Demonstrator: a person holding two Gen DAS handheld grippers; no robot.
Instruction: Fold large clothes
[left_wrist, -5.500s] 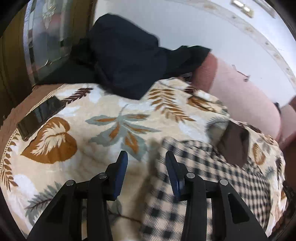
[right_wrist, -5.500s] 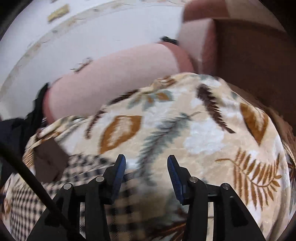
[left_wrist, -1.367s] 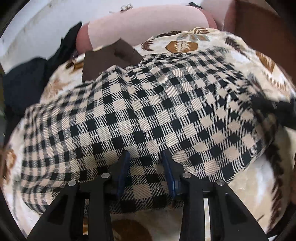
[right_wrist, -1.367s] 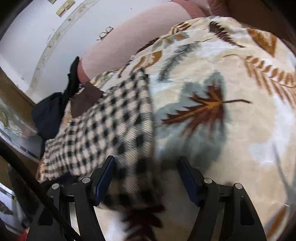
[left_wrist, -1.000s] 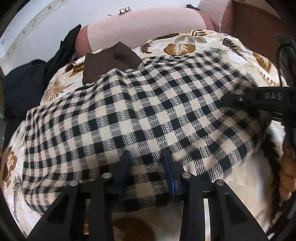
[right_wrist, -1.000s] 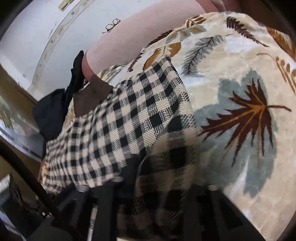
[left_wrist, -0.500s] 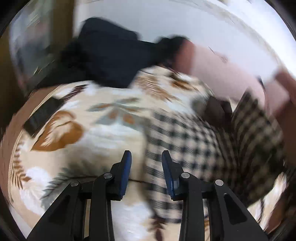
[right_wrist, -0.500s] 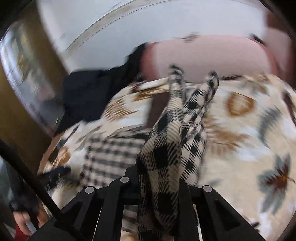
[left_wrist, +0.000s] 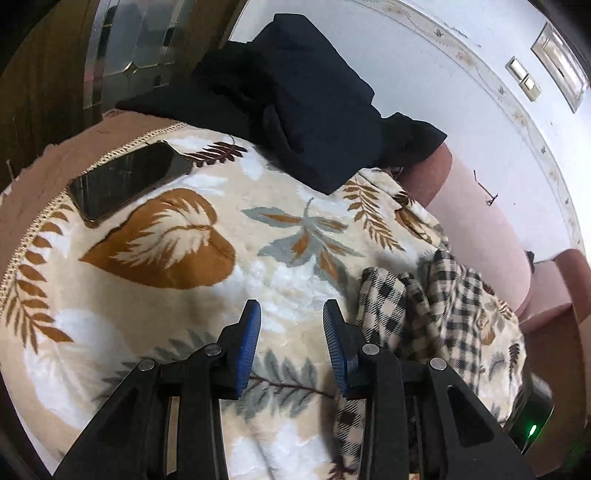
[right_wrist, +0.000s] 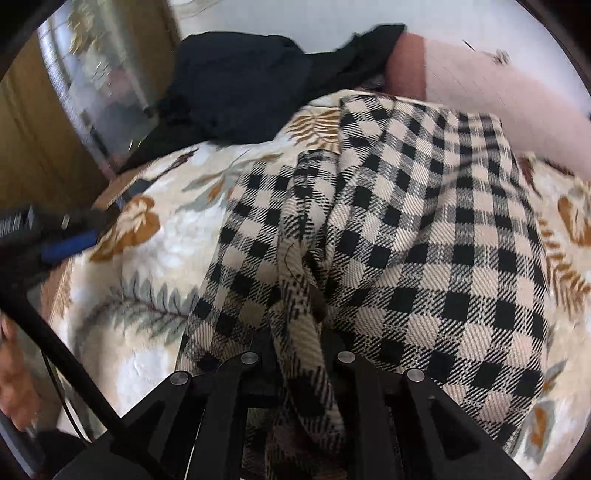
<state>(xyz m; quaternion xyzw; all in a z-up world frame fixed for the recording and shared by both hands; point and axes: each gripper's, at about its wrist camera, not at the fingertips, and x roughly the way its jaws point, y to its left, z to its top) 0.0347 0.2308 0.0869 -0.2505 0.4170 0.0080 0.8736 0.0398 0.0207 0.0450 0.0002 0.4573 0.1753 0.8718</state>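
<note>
Checked black-and-cream garment (right_wrist: 424, 229) lies bunched on leaf-print blanket (left_wrist: 166, 258), long axis running away from right gripper (right_wrist: 299, 332), which pinches its near edge. Left gripper (left_wrist: 291, 343) empty, fingers apart, garment just to its right.

Your left gripper (left_wrist: 291, 332) hangs over the blanket (left_wrist: 177, 258), with nothing between its fingers. The checked garment (left_wrist: 424, 310) lies bunched just to its right. Behind and left, a phone (left_wrist: 129, 181) rests near the blanket's edge. A dark garment (left_wrist: 303, 103) is heaped at the far side, beside the bolster (left_wrist: 480, 229). Your right gripper (right_wrist: 295, 325) pinches a fold of the checked garment.
</note>
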